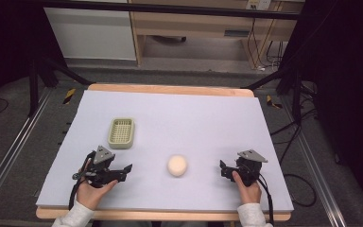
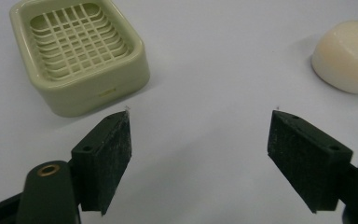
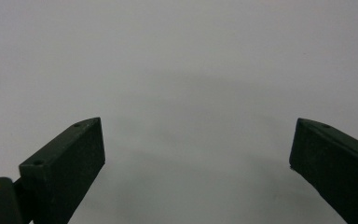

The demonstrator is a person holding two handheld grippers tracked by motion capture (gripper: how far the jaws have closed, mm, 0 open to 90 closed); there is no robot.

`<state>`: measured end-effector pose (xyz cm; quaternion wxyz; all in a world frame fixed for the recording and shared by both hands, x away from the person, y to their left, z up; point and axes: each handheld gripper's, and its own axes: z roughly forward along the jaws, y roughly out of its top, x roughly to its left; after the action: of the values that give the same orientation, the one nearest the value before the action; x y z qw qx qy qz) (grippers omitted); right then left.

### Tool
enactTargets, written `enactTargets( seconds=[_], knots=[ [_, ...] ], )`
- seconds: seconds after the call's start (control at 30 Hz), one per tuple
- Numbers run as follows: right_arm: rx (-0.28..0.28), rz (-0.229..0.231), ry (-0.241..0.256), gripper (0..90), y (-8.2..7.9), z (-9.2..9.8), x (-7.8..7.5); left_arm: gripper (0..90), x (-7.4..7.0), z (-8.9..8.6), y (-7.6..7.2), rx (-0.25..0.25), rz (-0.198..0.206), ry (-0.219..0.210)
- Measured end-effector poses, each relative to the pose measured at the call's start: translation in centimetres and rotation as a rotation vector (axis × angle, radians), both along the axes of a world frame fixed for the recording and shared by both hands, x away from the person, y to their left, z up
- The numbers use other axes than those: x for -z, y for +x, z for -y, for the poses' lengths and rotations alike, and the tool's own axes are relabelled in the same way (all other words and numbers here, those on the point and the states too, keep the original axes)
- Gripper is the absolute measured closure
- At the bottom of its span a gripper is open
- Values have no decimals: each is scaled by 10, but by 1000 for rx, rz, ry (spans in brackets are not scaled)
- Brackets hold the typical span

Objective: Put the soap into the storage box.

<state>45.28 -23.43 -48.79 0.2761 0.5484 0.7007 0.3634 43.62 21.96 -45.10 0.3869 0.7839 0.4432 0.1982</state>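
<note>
left gripper (image 2: 200, 121) jaws wide, empty | right gripper (image 3: 198, 135) jaws wide, empty | soap (image 1: 177, 165) between them, unblocked | soap dish (image 1: 121, 132) beyond left gripper

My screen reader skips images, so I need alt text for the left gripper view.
The left gripper hangs open, empty, over a pale lilac table cover. Beyond its black jaws sit a pale green plastic soap dish with a grid insert and a cream rounded soap bar.

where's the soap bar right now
In the high view the soap bar lies on the lavender mat, near its front edge, between the left claw and the right claw, to the right of the green soap dish.
</note>
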Motion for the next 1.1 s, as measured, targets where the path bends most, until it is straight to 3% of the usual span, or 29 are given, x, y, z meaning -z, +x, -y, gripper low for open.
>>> enactTargets(
  seconds=[0.37,0.8,1.1],
  knots=[
    [7,2,19,37,0,2,0,220,-7,17,5,38,7,12],
    [3,1,15,37,0,2,0,227,-21,29,10,57,19,-12],
    [7,-2,15,38,0,1,0,231,-27,49,15,92,25,-18]
  ],
)
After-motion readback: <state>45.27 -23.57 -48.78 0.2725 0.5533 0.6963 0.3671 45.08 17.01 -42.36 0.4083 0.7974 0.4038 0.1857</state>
